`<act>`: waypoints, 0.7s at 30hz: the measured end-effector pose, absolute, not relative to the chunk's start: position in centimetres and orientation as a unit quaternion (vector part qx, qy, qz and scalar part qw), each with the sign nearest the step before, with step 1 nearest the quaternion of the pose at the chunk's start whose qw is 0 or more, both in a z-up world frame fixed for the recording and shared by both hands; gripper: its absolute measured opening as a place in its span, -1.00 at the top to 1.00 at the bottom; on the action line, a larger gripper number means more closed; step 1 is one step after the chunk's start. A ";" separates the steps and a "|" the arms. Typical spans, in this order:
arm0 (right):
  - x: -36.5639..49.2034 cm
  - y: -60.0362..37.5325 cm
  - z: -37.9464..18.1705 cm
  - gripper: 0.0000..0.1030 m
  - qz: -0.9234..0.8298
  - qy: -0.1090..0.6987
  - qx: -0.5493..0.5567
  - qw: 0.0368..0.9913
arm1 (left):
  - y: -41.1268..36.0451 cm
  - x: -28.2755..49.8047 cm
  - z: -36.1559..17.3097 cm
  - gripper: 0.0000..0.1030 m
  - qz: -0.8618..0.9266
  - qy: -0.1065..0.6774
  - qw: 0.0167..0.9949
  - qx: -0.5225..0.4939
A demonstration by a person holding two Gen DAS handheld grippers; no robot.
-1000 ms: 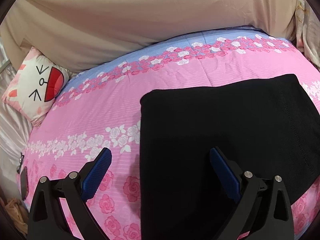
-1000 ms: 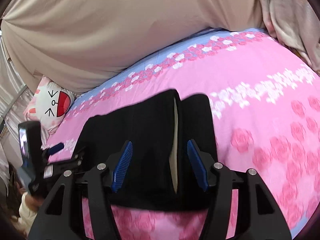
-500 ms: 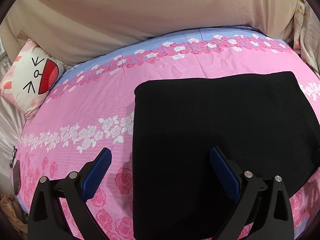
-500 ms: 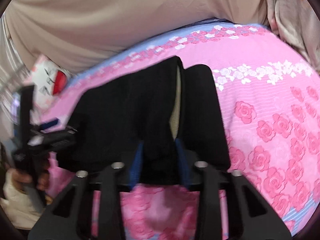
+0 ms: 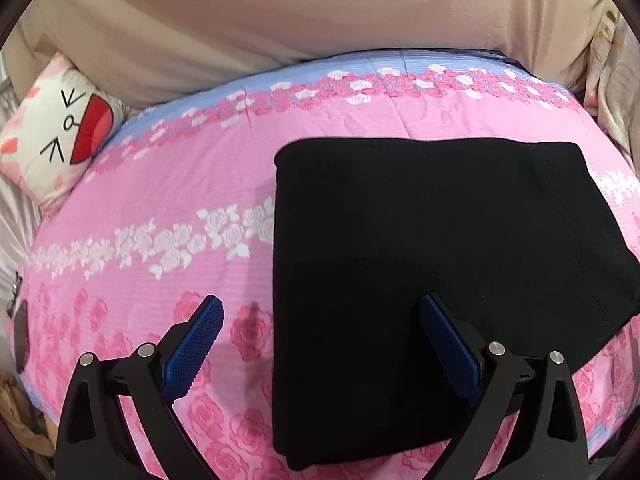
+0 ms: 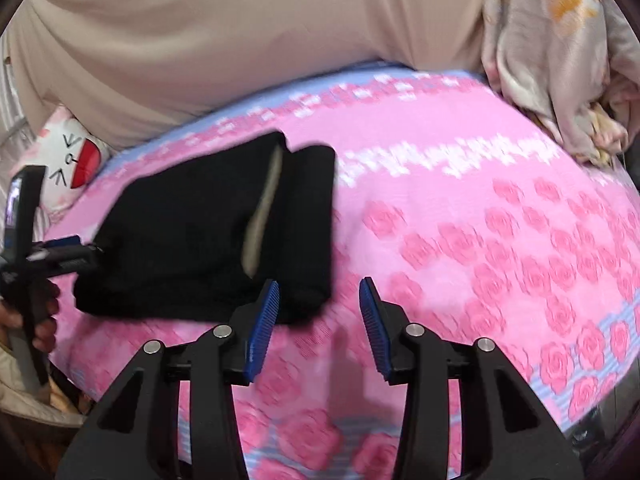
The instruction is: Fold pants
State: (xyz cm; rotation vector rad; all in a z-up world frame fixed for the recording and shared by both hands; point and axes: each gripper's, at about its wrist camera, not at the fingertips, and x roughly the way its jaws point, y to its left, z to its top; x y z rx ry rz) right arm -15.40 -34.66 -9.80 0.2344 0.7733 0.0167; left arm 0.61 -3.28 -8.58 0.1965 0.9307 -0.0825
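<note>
The black pants (image 5: 432, 264) lie folded into a flat rectangle on the pink rose-print bedspread (image 5: 160, 208). In the right wrist view the pants (image 6: 192, 232) show a pale lining strip at the fold near their right end. My left gripper (image 5: 320, 332) is open and empty, hovering over the pants' near left edge, one finger over the bedspread and one over the cloth. My right gripper (image 6: 319, 312) is open and empty, just off the pants' near right corner, above the bedspread. The left gripper also shows in the right wrist view (image 6: 60, 256), at the pants' left end.
A white cartoon-face pillow (image 5: 56, 128) sits at the bed's far left. A beige sheet (image 5: 320, 20) hangs behind the bed. Crumpled floral cloth (image 6: 560, 60) lies at the far right. The bed's near edge runs just below both grippers.
My right gripper closed on the pants' right end, then let go, opened and drew back to the right. My left gripper stayed open, shifting slightly over the pants.
</note>
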 end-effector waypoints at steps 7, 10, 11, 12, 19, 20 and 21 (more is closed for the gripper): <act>-13.9 -34.5 -11.7 0.46 0.045 0.398 0.142 0.905 | -3.4 -0.3 -8.7 -0.89 -0.045 0.440 0.891 0.105; -14.1 -36.1 -10.2 -0.28 0.077 0.394 0.209 0.892 | -2.2 -0.5 -7.6 -0.89 -0.088 0.457 0.884 0.054; -14.3 -36.4 -9.7 -0.56 0.076 0.379 0.227 0.894 | -1.7 -0.3 -7.6 -0.89 -0.113 0.472 0.874 0.023; -14.3 -36.8 -9.3 -0.72 0.078 0.365 0.241 0.896 | -1.1 0.1 -8.0 -0.89 -0.134 0.497 0.857 -0.013; -11.8 -38.3 -9.9 -0.72 0.103 0.382 0.313 0.864 | 2.6 1.5 -11.4 -0.86 -0.182 0.560 0.782 -0.201; -11.1 -38.3 -10.6 -0.72 0.109 0.394 0.330 0.851 | 2.9 1.7 -11.4 -0.86 -0.186 0.559 0.778 -0.215; -10.6 -38.3 -11.3 -0.72 0.114 0.404 0.344 0.840 | 3.2 2.0 -11.5 -0.86 -0.190 0.562 0.772 -0.228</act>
